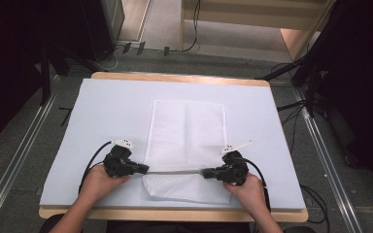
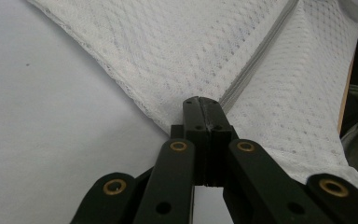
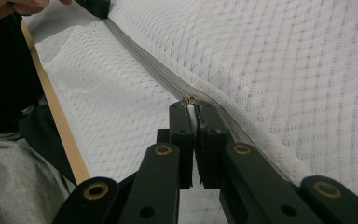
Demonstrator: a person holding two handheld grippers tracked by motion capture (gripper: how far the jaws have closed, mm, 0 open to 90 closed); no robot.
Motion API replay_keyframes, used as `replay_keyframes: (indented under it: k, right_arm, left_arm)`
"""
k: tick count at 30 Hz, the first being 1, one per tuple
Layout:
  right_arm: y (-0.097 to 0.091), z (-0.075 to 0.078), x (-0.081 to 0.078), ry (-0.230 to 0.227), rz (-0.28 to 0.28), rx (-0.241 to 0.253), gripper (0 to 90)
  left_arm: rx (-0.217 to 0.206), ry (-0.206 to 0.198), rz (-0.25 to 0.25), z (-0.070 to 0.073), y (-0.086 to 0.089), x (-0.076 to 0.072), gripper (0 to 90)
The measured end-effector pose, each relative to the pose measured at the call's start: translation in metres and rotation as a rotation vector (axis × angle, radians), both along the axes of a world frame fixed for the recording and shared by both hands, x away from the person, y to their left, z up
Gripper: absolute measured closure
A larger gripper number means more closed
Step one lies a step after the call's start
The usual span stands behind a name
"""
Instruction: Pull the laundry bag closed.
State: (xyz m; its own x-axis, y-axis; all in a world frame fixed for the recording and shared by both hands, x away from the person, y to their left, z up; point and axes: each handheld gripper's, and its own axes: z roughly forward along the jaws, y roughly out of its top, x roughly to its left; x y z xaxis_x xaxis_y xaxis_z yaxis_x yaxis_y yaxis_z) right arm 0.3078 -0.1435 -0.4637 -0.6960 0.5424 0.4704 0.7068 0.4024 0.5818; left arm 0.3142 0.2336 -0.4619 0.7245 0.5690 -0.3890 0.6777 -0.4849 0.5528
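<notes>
While the white mesh laundry bag (image 1: 186,131) lies flat on the bench (image 1: 107,104), both grippers pinch its grey zipper (image 1: 175,172). Left gripper (image 1: 144,169) fingers are clamped on the bag's edge at the zipper end. Right gripper (image 1: 207,172) fingers are closed on the zipper pull (image 3: 189,99).

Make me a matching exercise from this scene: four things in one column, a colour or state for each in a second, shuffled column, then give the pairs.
Things:
1. mesh bag
2. zipper
3. left gripper
4. mat

Descriptions:
A. grey, running across the bag
B. pale blue, covering the table
C. white, lying flat
D. black, shut at one end of the zipper

Pairs: 1-C, 2-A, 3-D, 4-B
</notes>
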Motion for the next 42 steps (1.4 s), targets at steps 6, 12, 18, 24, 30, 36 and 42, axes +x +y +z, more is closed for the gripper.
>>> replay_keyframes:
  k: [6, 12, 18, 24, 30, 36, 42]
  right_arm:
    - [-0.002, 0.0, 0.0, 0.0, 0.002, -0.006, 88.2]
    - [-0.007, 0.001, 0.001, 0.006, -0.005, -0.005, 88.2]
    - [-0.009, 0.001, 0.001, 0.009, -0.002, -0.01, 88.2]
    - [-0.02, 0.003, 0.002, 0.013, -0.034, -0.008, 88.2]
    - [-0.023, 0.003, 0.002, 0.009, -0.027, -0.015, 88.2]
    - [-0.032, 0.003, 0.003, 0.014, -0.051, -0.029, 88.2]
    - [-0.035, 0.003, 0.001, 0.017, -0.056, -0.029, 88.2]
  left_arm:
    - [0.001, 0.0, -0.001, 0.0, 0.0, 0.0, 90.0]
    - [0.004, 0.001, 0.003, 0.0, 0.0, 0.0, 90.0]
    - [-0.001, 0.004, 0.003, 0.0, 0.0, 0.0, 90.0]
    - [0.0, 0.004, 0.003, 0.0, 0.0, 0.0, 90.0]
    - [-0.002, 0.005, -0.003, 0.0, 0.001, 0.001, 90.0]
    - [-0.004, 0.005, -0.006, -0.001, 0.001, 0.001, 90.0]
    - [-0.005, 0.007, -0.012, -0.001, 0.001, 0.002, 90.0]
